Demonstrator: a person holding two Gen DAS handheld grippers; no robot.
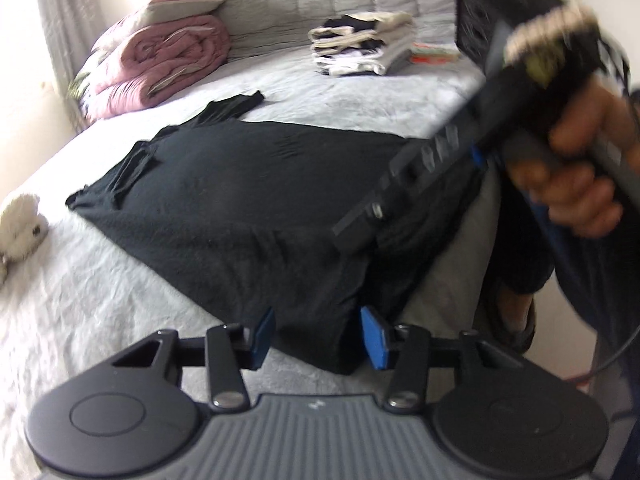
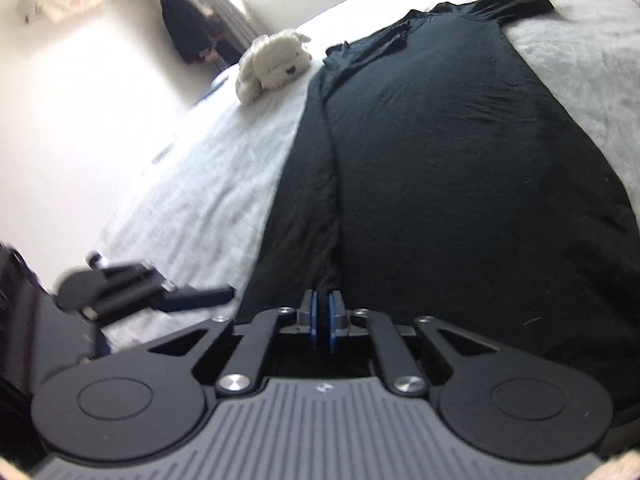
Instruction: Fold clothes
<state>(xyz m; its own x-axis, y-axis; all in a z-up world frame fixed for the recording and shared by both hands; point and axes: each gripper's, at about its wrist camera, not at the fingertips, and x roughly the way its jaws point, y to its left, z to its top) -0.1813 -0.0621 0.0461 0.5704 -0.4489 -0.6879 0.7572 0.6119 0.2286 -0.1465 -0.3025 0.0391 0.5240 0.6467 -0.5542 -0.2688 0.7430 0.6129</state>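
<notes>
My right tool (image 2: 322, 316) is pinched tight on the hem of the black shirt (image 2: 460, 160), which is spread flat on the bed (image 2: 192, 208). Left tool (image 1: 318, 336) is spread around the shirt's corner at 6 o'clock, pads not touching.

A home bedroom — bed (image 1: 120, 300), rolled pink quilt (image 1: 168, 60), plush toy (image 2: 276, 64).

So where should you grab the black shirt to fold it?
Grab the black shirt by its bottom hem, coming from the near edge of the bed. It lies flat with the sleeve at the far end, so only the hem is close. The left tool is open around a hem corner there.
</notes>
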